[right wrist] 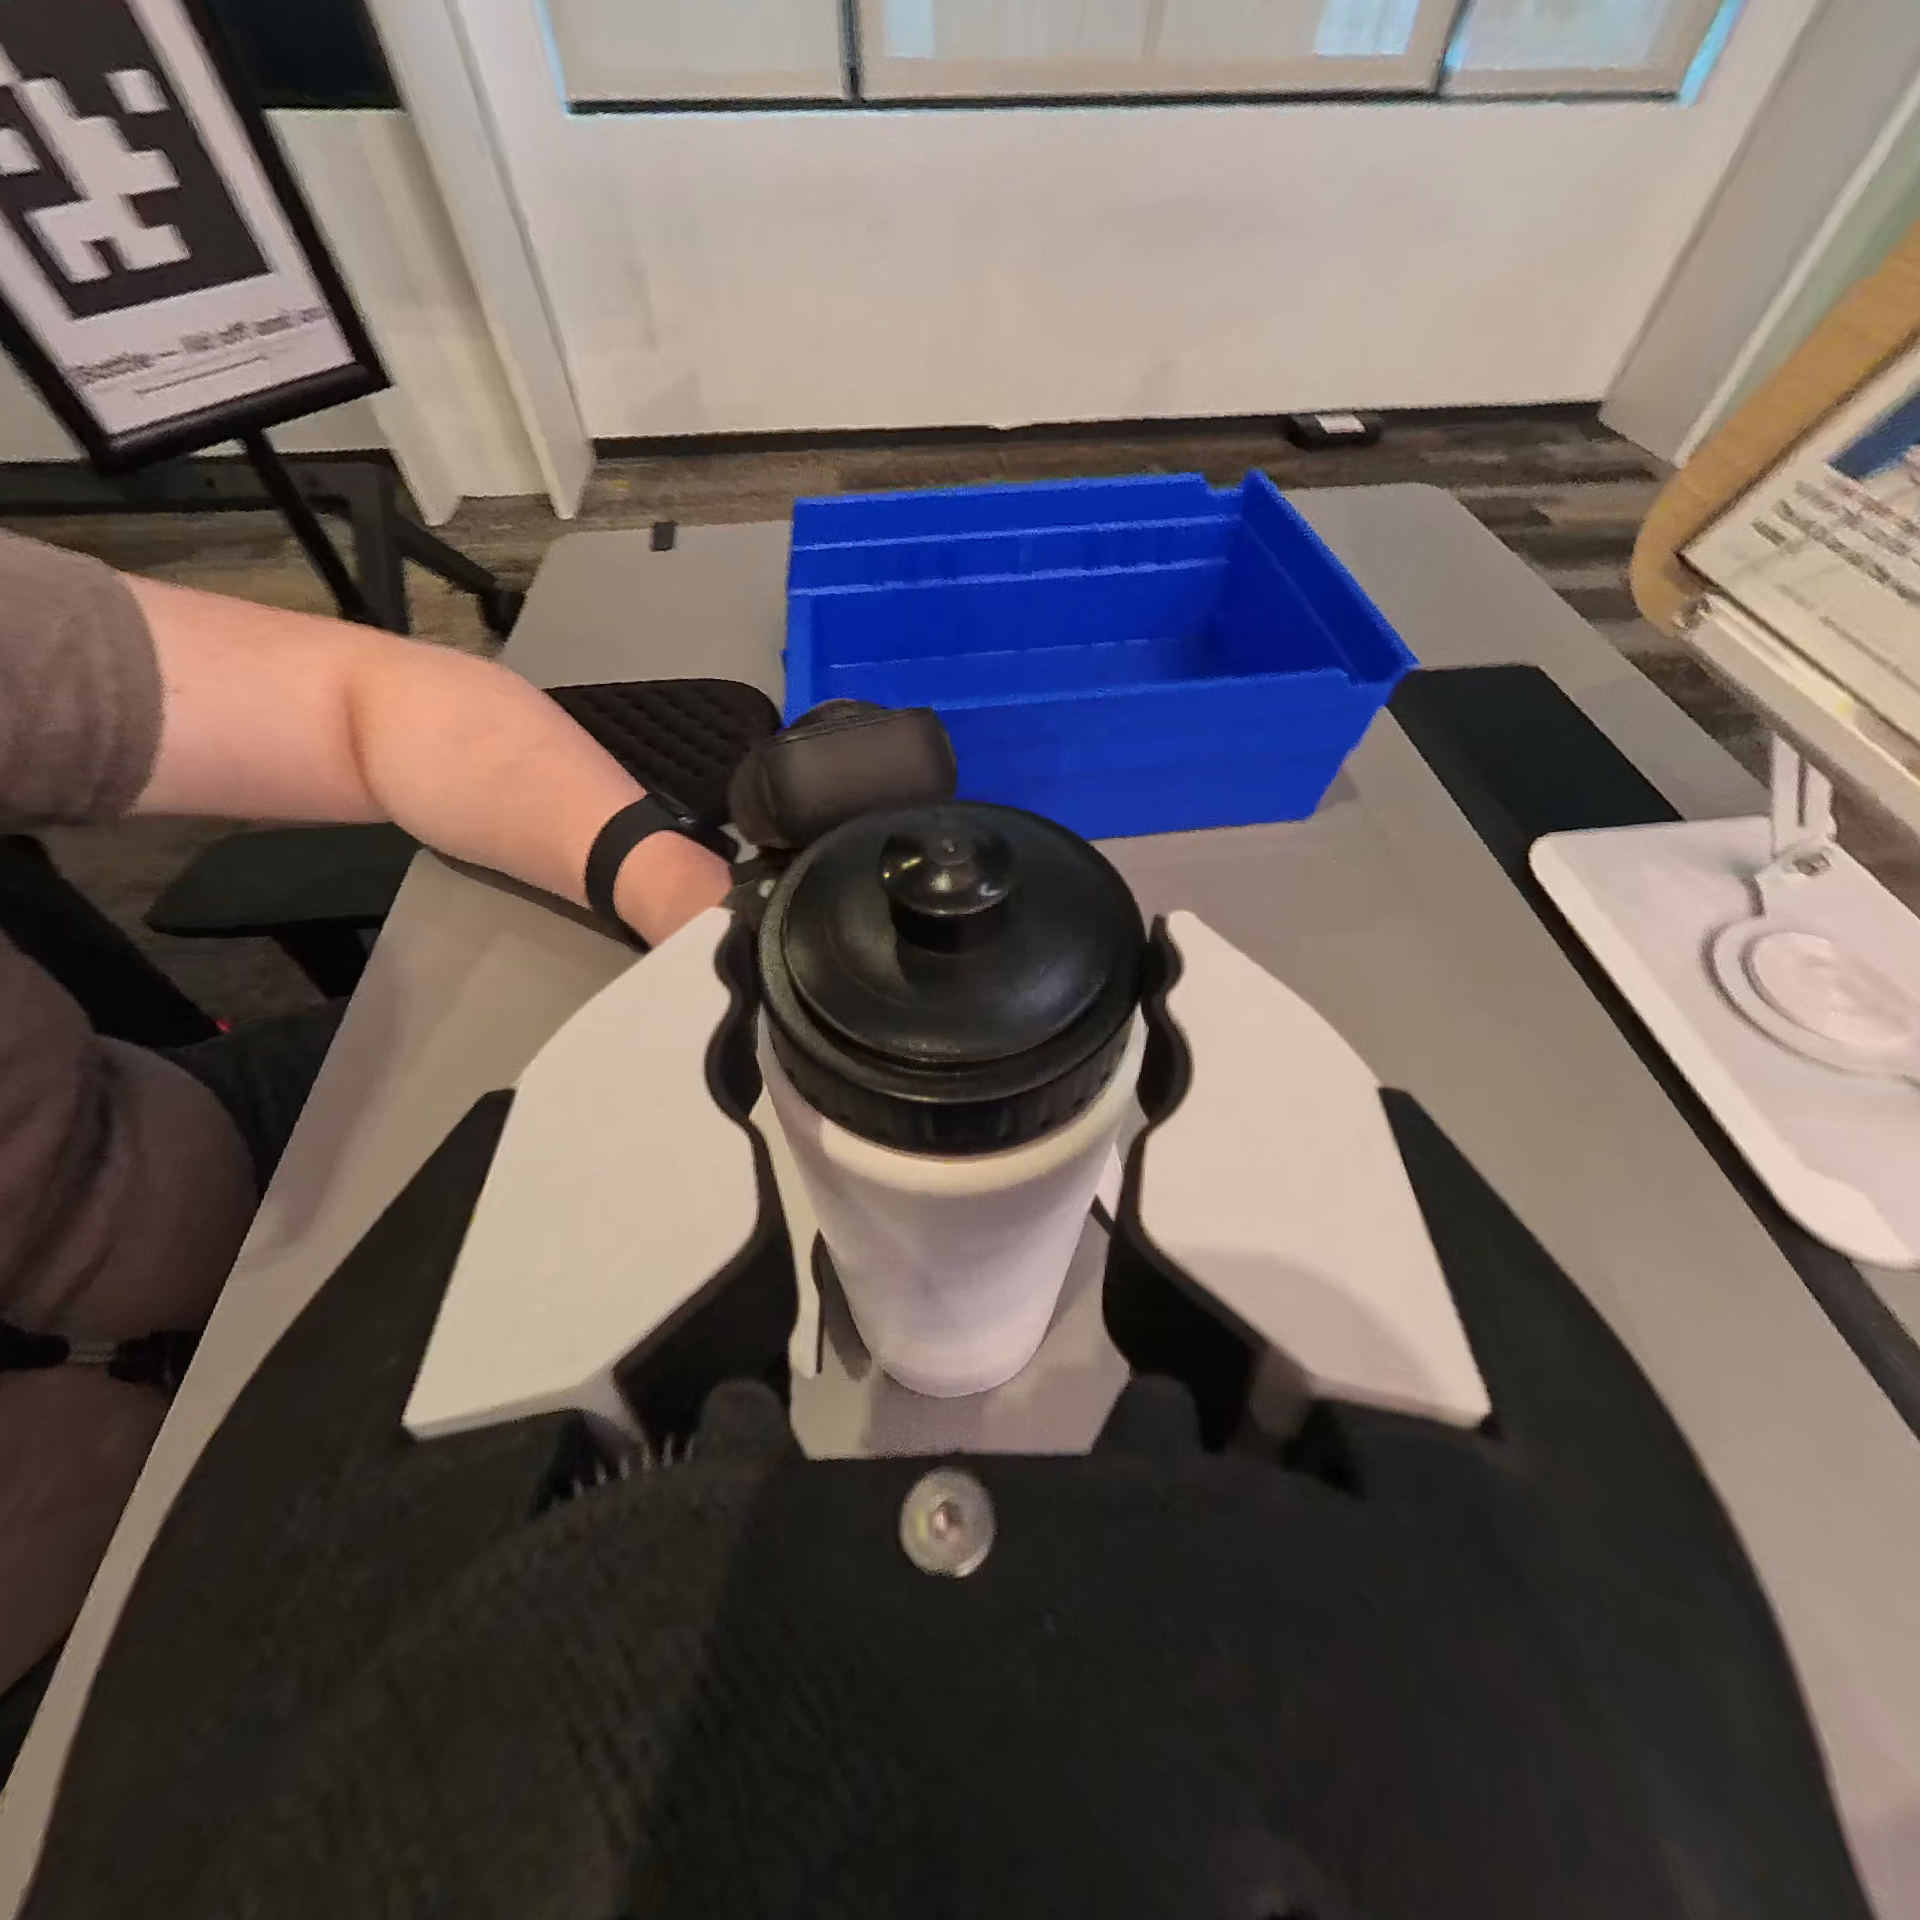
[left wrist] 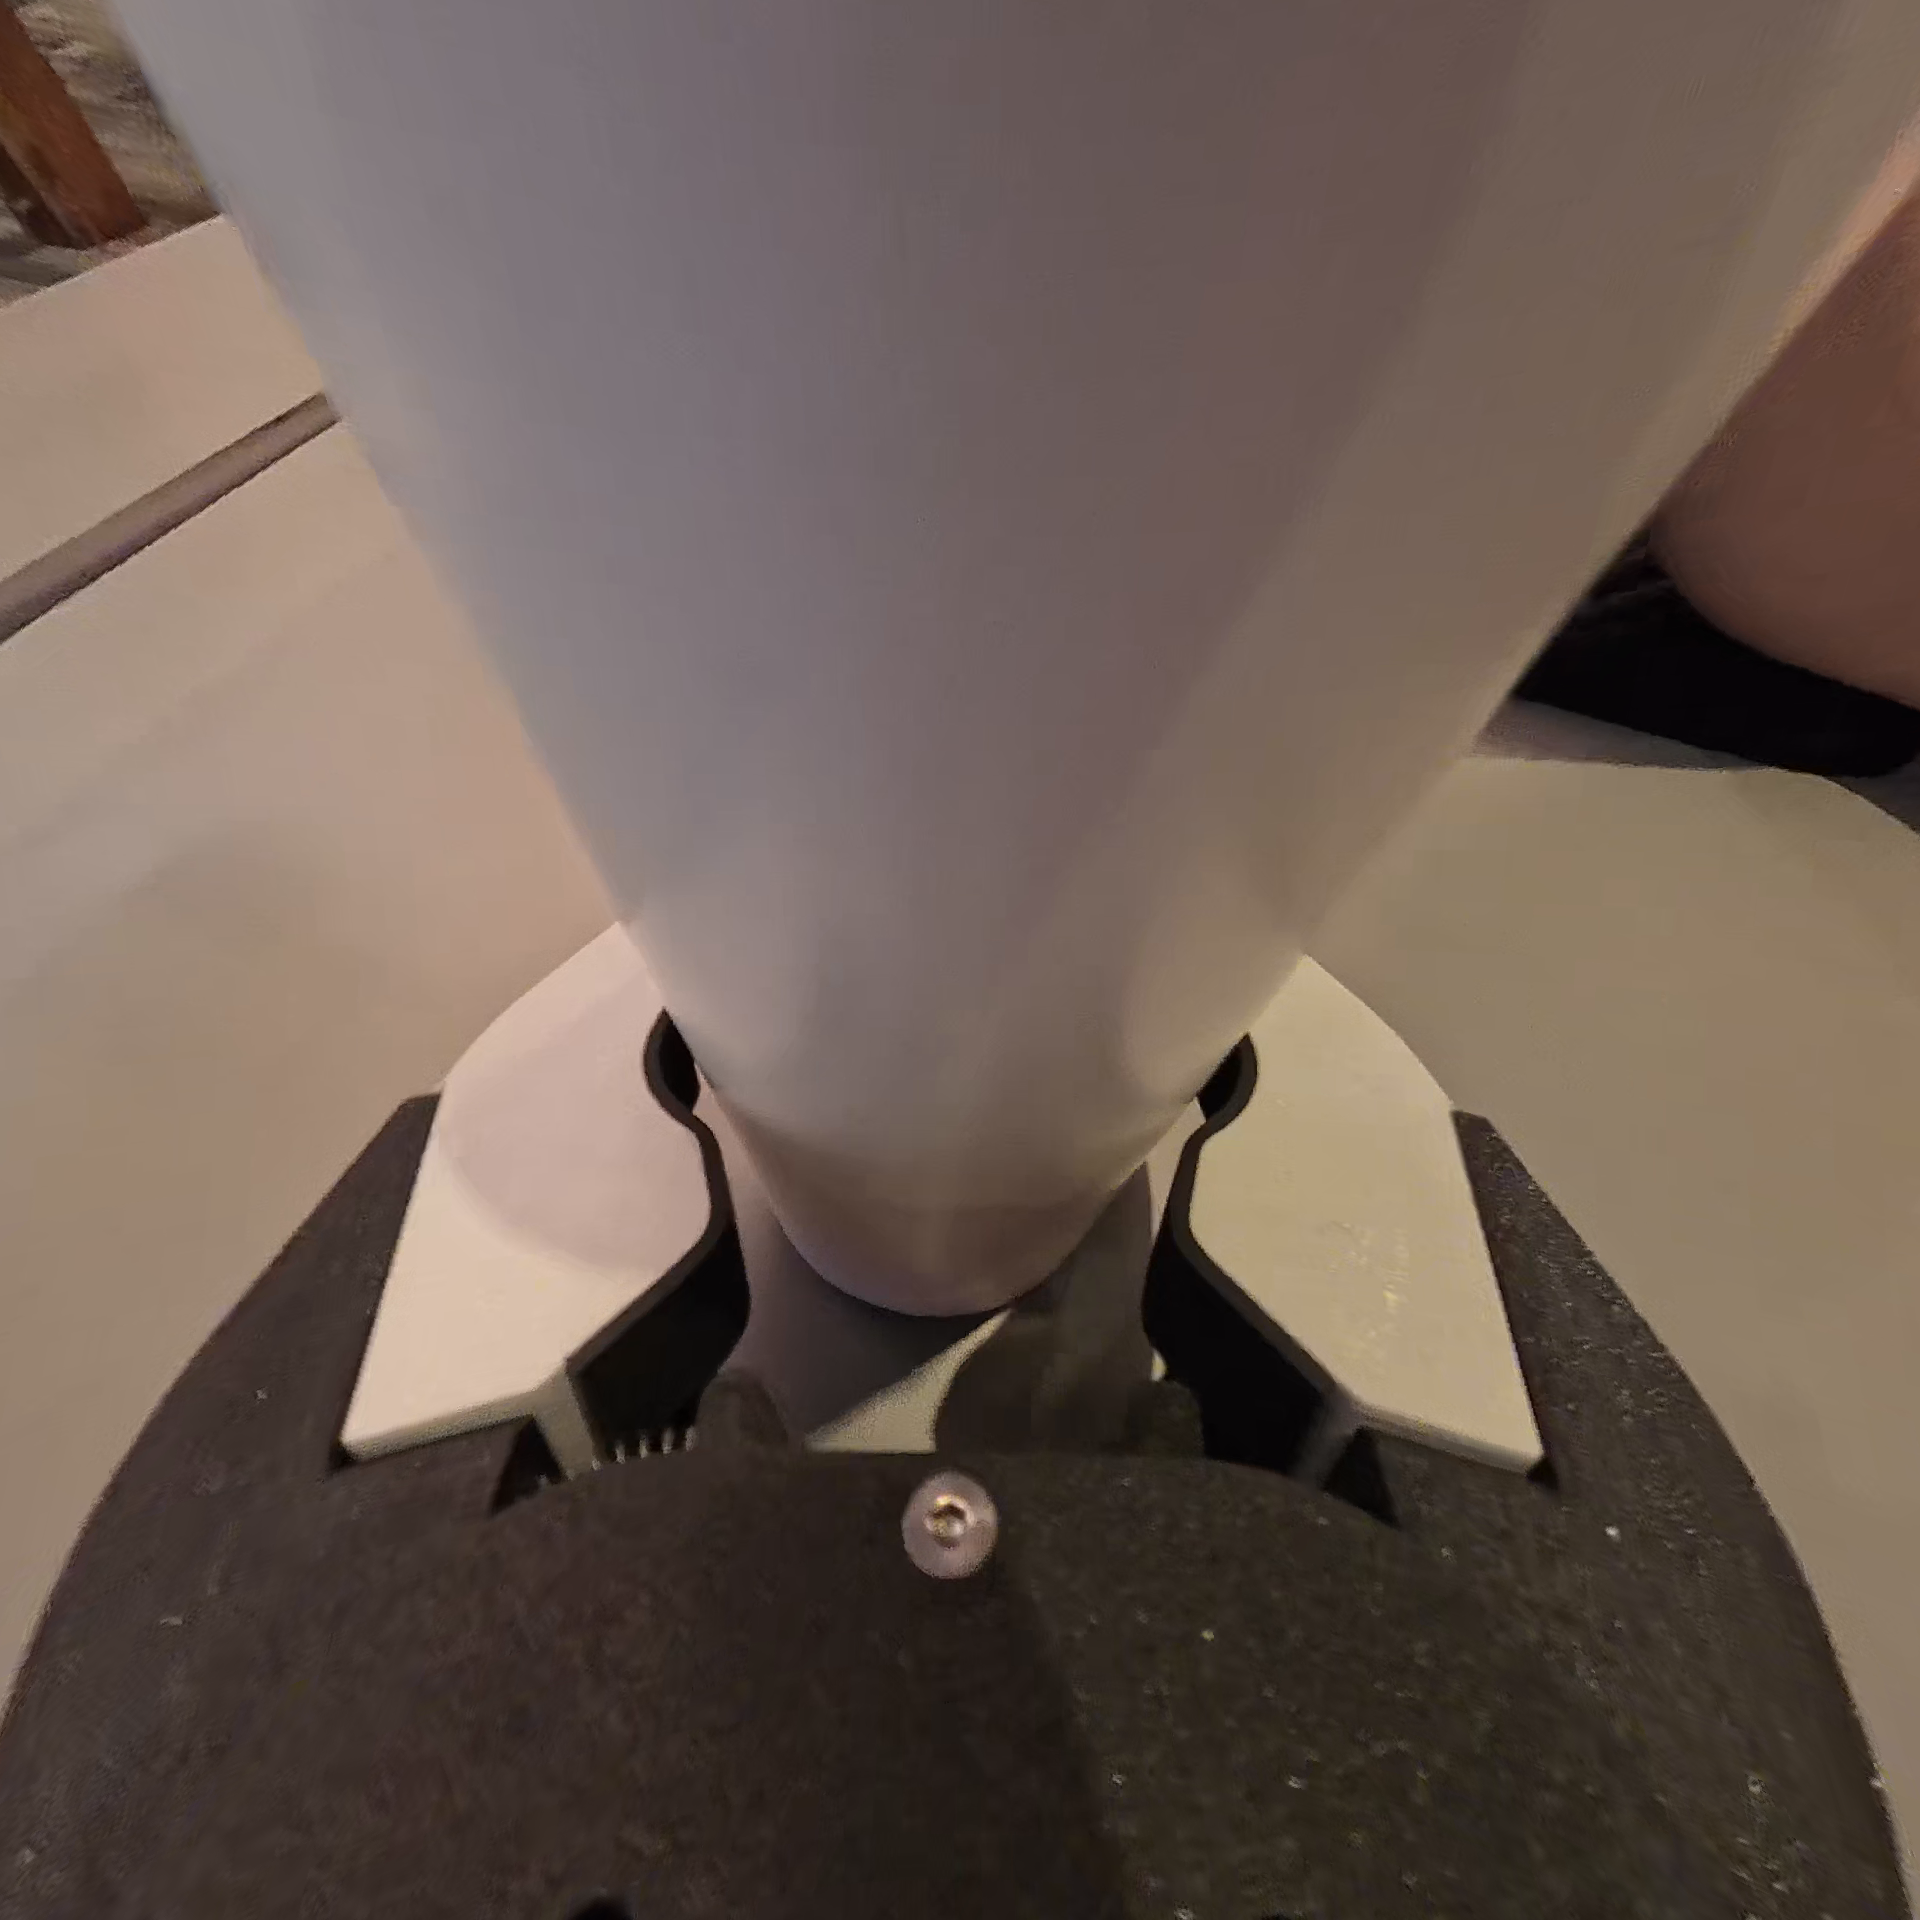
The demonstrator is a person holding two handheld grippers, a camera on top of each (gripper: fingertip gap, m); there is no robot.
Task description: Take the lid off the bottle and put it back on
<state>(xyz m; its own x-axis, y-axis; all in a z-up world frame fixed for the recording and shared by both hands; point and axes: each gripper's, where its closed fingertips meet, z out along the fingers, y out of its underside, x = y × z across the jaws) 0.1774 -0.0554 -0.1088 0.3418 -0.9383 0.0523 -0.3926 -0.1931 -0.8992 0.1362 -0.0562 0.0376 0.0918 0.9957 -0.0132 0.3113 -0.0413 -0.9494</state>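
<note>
A white bottle (right wrist: 935, 1247) stands upright on the grey table (right wrist: 1403, 935) with a black lid (right wrist: 945, 987) seated on its neck; the lid has a pull spout. My right gripper (right wrist: 948, 966) comes from above, with its fingers pressed against both sides of the lid. In the left wrist view the white bottle body (left wrist: 831, 520) fills the frame. My left gripper (left wrist: 951, 1049) is shut on its lower part. The left gripper's black body (right wrist: 831, 769) shows just behind the bottle in the right wrist view.
A blue bin (right wrist: 1091, 665) sits on the table behind the bottle. A white stand base (right wrist: 1714, 987) lies at the right. A person's forearm (right wrist: 364, 727) reaches in from the left. A framed sign on a stand (right wrist: 135, 208) is at the far left.
</note>
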